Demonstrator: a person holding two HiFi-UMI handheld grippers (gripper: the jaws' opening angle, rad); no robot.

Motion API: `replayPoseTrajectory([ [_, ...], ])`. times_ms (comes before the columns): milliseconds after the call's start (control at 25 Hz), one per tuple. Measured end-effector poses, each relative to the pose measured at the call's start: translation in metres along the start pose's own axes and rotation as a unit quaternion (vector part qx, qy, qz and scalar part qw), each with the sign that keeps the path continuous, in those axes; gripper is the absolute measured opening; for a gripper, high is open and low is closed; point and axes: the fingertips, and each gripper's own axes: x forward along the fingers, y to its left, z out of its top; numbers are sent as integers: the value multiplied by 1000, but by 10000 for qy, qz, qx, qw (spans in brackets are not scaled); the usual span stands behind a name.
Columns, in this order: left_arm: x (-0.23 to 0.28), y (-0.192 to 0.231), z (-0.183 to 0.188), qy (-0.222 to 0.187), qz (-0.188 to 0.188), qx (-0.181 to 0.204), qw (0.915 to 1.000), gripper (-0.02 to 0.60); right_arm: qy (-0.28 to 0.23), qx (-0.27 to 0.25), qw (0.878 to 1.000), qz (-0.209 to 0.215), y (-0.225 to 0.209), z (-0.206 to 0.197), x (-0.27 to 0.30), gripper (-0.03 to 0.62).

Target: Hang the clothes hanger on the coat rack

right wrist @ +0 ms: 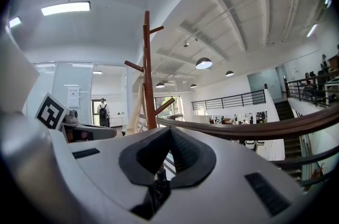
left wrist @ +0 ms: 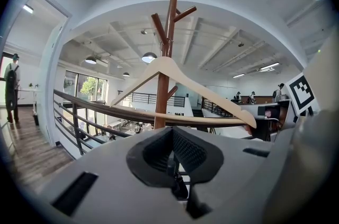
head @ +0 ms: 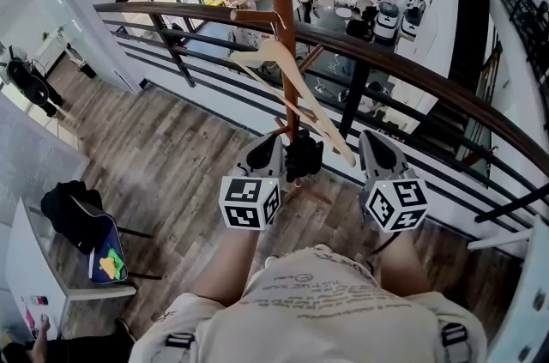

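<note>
The pale wooden clothes hanger hangs from a peg of the brown coat rack, just beyond the railing-side pole. In the left gripper view the hanger spreads across the rack's pole, free of both grippers. My left gripper and right gripper sit side by side below the hanger, close to my body. Both are shut with nothing between their jaws, as the left gripper and right gripper show in their own views. From the right, the hanger appears edge-on beside the pole.
A dark wooden handrail with black bars runs across behind the rack, above an open lower floor with people and furniture. A chair with a black bag stands at the left on the wood floor. A person stands far left.
</note>
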Motion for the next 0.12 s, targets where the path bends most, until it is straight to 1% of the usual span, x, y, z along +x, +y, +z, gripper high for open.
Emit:
replayPoseTrajectory([
  [120, -5, 4, 0, -12, 4, 1, 10000, 3, 10, -7, 10000, 9, 6, -2, 1, 2],
])
